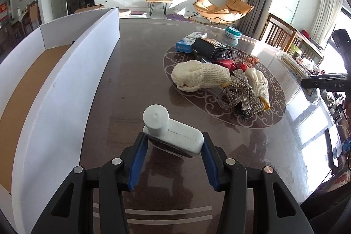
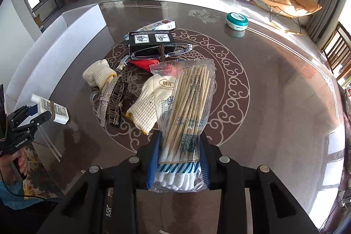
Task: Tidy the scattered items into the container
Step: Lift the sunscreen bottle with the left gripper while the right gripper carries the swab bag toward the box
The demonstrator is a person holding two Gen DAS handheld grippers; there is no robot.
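Carrying stage: left gripper (image 1: 173,151) clamps a small white bottle (image 1: 172,132) beside the open white box (image 1: 65,71); right gripper (image 2: 178,159), jaws narrow, holds a cotton-swab packet (image 2: 186,106) above the cluttered surface (image 2: 274,91). Next, both loads likely need lowering into the box.

L wrist cam, R wrist cam, both close, angled down, sharing table (image 1: 153,71) centre clutter

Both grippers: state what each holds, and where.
Left gripper: small white bottle, gripped across its body. Right gripper: cotton swab packet, gripped near its cotton-tip end.
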